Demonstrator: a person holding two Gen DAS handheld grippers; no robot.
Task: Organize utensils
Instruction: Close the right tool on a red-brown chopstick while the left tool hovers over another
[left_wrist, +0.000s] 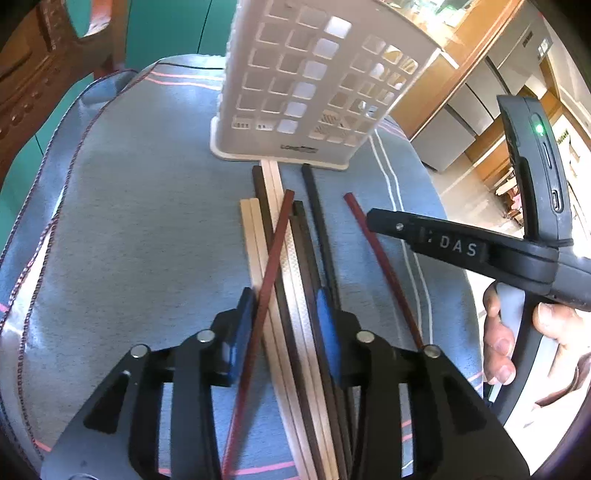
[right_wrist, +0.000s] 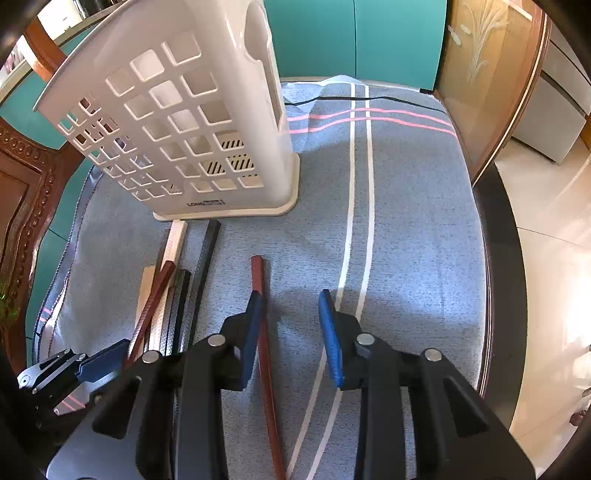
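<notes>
A bundle of chopsticks (left_wrist: 284, 258), red-brown, cream, dark brown and black, lies on the blue-grey striped cloth (left_wrist: 129, 221) and points at a white perforated utensil holder (left_wrist: 295, 92). My left gripper (left_wrist: 286, 332) straddles the bundle, and its blue pads stand just outside the sticks, so it is open. One red-brown chopstick (right_wrist: 257, 275) lies apart on the right of the bundle (right_wrist: 177, 295). My right gripper (right_wrist: 291, 336) is open over it, the stick running along the inner side of the left pad (right_wrist: 253, 332). The holder (right_wrist: 184, 129) stands upright behind.
A person's hand (left_wrist: 498, 332) holds the right gripper (left_wrist: 373, 219). The left gripper's blue pad (right_wrist: 103, 360) shows at the lower left. A carved wooden chair (right_wrist: 22, 221) stands left of the table. The dark table edge (right_wrist: 498, 295) curves along the right.
</notes>
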